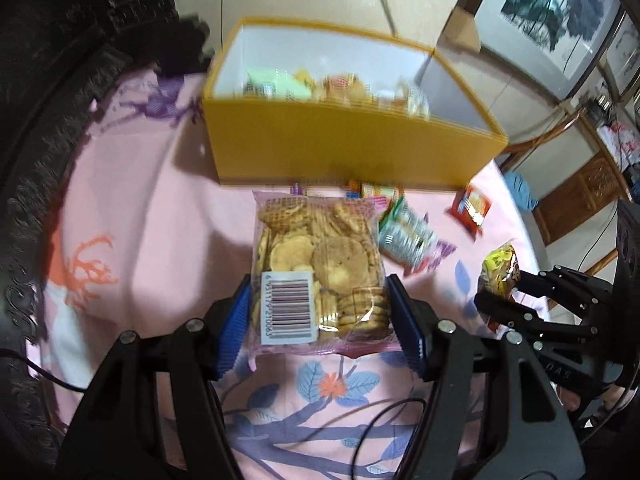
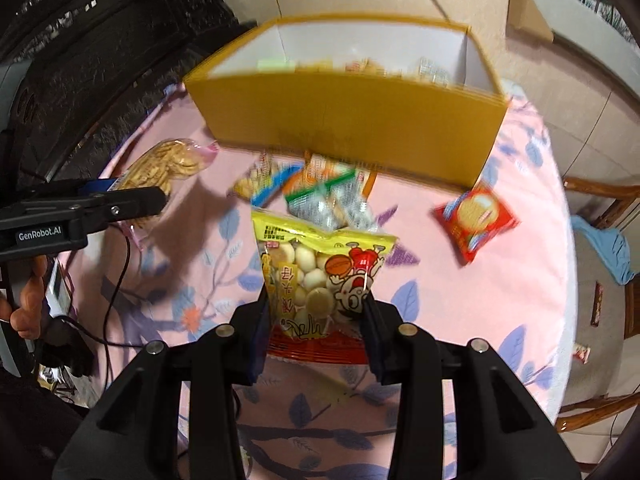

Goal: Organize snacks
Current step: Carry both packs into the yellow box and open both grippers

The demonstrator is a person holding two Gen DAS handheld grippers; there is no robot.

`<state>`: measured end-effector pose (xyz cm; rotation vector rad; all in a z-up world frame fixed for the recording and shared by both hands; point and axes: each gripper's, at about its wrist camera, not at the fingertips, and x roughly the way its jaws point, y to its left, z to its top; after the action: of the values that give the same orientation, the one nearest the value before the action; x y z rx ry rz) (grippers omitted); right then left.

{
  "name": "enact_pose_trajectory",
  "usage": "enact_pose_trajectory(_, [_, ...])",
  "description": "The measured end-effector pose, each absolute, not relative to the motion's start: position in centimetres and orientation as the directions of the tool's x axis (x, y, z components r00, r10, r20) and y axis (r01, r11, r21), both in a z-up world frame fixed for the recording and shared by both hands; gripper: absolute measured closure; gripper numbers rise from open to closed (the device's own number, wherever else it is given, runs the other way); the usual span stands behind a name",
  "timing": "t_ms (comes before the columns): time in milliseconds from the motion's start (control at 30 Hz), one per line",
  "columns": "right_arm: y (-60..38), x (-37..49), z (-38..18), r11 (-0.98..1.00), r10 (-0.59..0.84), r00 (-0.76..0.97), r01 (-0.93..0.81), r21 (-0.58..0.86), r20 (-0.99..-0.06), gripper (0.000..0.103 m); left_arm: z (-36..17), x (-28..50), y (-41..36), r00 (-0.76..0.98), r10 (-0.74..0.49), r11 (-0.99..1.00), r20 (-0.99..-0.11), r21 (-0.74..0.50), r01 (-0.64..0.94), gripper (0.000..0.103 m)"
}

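Pinching a cookie bag (image 1: 318,268) in my left claw (image 1: 319,320); my right claw (image 2: 316,312) clamps a yellow snack bag (image 2: 320,276). Only the right view shows a small packet (image 2: 582,353) at the worktop's (image 2: 500,304) lower-right edge.

Clear cookie bag (image 1: 318,268) and yellow snack bag (image 2: 320,276) held before yellow box (image 1: 352,148).

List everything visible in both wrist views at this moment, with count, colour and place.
cookie bag: 1, clear with tan cookies, in the left hand-held gripper
ball-snack bag: 1, yellow and red, in the right hand-held gripper
storage box: 1, yellow, far side of table, snacks inside
red packet: 1, red, on the cloth right of the loose pile
loose packets: several, mixed colours, at the box's front
tablecloth: 1, pink floral
left hand-held gripper: shut on cookie bag
right hand-held gripper: shut on ball-snack bag
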<state>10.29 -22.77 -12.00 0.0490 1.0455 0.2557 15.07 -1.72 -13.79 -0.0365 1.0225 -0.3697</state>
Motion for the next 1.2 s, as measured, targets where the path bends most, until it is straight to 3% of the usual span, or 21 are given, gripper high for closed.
enact_pose_trajectory(500, [-26.4,20.7,0.4,0.983,0.174,0.785,-0.098,0.158,-0.594,0.063,-2.9,24.0,-3.7,0.686,-0.346,0.938,-0.64,-0.215,0.273,0.037])
enact_pose_trajectory(967, [-25.6,27.8,-2.9,0.985,0.158,0.753,-0.073,0.157,-0.638,0.063,-5.8,31.9,-6.7,0.647,-0.272,0.962,-0.713,-0.18,0.206,0.037])
enact_pose_trajectory(1067, [-25.7,28.5,-3.7,0.983,0.165,0.734,-0.068,0.171,-0.659,0.059,-6.5,32.4,-6.7,0.638,-0.261,0.965,-0.725,-0.172,0.198,0.037])
enact_pose_trajectory(1100, [-25.7,28.9,-4.1,0.984,0.155,0.718,-0.052,0.17,-0.679,0.05,-6.7,32.5,-6.8,0.633,-0.252,0.967,-0.732,-0.165,0.194,0.036])
enact_pose_trajectory(1133, [-25.7,28.9,-4.2,0.986,0.14,0.712,-0.037,0.163,-0.688,0.035,-6.7,32.5,-6.8,0.632,-0.247,0.968,-0.734,-0.161,0.191,0.032])
enact_pose_trajectory(1167, [-25.7,28.8,-4.2,0.988,0.123,0.713,-0.023,0.152,-0.69,0.033,-6.6,32.5,-6.7,0.638,-0.236,0.971,-0.733,-0.154,0.182,0.02])
enact_pose_trajectory(1200, [-25.7,28.6,-4.1,0.99,0.113,0.72,-0.021,0.142,-0.685,0.031,-6.4,32.4,-6.7,0.646,-0.222,0.974,-0.73,-0.145,0.171,0.016])
